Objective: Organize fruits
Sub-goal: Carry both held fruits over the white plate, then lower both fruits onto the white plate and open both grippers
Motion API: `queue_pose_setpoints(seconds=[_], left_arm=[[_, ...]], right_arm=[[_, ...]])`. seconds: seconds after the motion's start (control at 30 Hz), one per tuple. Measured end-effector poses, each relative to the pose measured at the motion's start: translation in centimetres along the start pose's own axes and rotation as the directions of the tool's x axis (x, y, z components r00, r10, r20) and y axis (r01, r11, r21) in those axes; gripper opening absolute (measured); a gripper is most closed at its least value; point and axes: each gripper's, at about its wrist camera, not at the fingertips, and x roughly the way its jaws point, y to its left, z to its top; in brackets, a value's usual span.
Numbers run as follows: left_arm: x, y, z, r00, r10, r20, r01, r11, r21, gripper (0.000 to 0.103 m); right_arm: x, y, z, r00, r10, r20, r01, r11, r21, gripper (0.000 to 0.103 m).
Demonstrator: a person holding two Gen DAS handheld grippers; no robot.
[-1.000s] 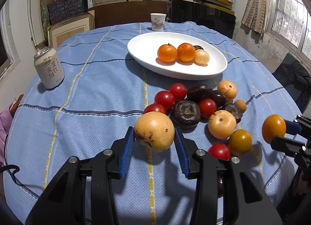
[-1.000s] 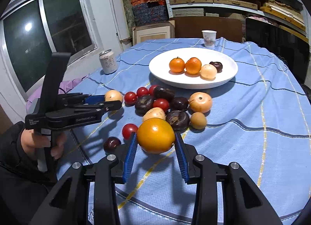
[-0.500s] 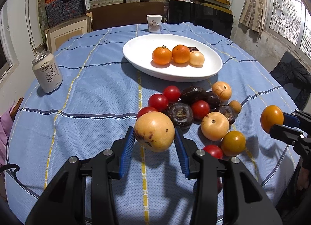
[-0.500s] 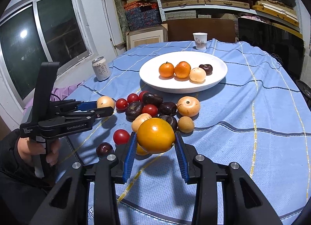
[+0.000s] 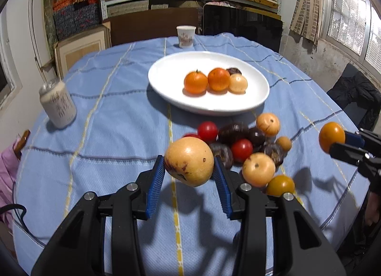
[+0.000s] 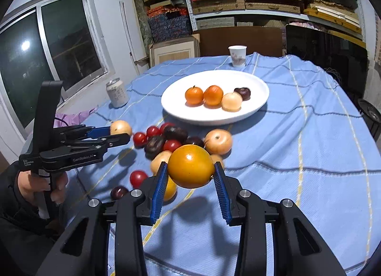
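Surface point(image 5: 114, 133) first: a round one under a blue checked cloth, soft enough that round fruit should settle where it lands rather than roll far. On its far side sits the white plate point(image 5: 166, 71), shallow-rimmed, holding four fruits in a row toward its right half, so I judge the bare left half the easiest landing spot. Nearer me, between plate and claws, lies the loose heap of fruit point(image 5: 240, 142): red, dark and tan pieces touching one another.

My left claw point(image 5: 189, 171) is clamped on the pale yellow fruit point(image 5: 189, 165), lifted clear of the cloth, pads on its widest part. It is the biggest piece, speckled with dark bruises, so probably soft-ripe and fairly heavy; I would squeeze no harder.

My right claw point(image 6: 190, 173) grips the orange fruit point(image 6: 190, 166) across its middle too, held above the near edge of the heap. Its skin is glossy and smooth, likely slippery against the ribbed pads, so a level carry suits it.

Small red ones in the heap look taut-skinned and light; those I would pinch gently at the equator.
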Motion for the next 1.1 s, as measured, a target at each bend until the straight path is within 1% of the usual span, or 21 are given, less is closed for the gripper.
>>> queue_pose_setpoints(seconds=[0.23,0.4,0.53,0.63,0.83,0.97,1.07,1.1], left_arm=[[0.8,-0.4,3.6,0.999,0.023,0.029,-0.024,0.999,0.041,0.041],[2.9,-0.4,6.7,0.999,0.042,0.034,-0.044,0.997,0.064,0.041],[5.8,0.3,9.1,0.999,0.053,0.009,-0.053,0.997,0.049,0.041],[8.4,1.0,11.1,0.998,0.065,-0.014,-0.064,0.997,0.039,0.041],[13.1,2.1,14.6,0.996,0.069,-0.048,-0.069,0.998,0.008,0.041],[16.2,2.0,15.8,0.993,0.071,-0.093,-0.071,0.997,0.009,0.041],[17.4,1.8,16.0,0.99,0.081,-0.117,-0.079,0.997,0.015,0.041],[17.5,1.8,15.9,0.989,0.079,-0.122,-0.078,0.997,0.012,0.041]], right_arm=[[0.2,-2.2,3.7,0.999,-0.028,0.022,0.027,1.0,0.013,0.039],[2.2,-4.3,7.1,0.999,-0.043,0.014,0.043,0.999,0.031,0.039],[5.3,-6.1,9.4,0.998,-0.06,-0.015,0.061,0.997,0.053,0.039],[8.8,-7.3,11.3,0.996,-0.076,-0.053,0.078,0.995,0.055,0.039],[14.8,-8.1,13.8,0.991,-0.085,-0.101,0.091,0.994,0.052,0.039],[18.2,-7.5,15.0,0.988,-0.088,-0.124,0.092,0.995,0.028,0.039],[20.1,-7.0,15.4,0.984,-0.092,-0.151,0.092,0.996,-0.003,0.04],[20.2,-6.8,15.4,0.984,-0.1,-0.15,0.1,0.995,-0.011,0.044]])
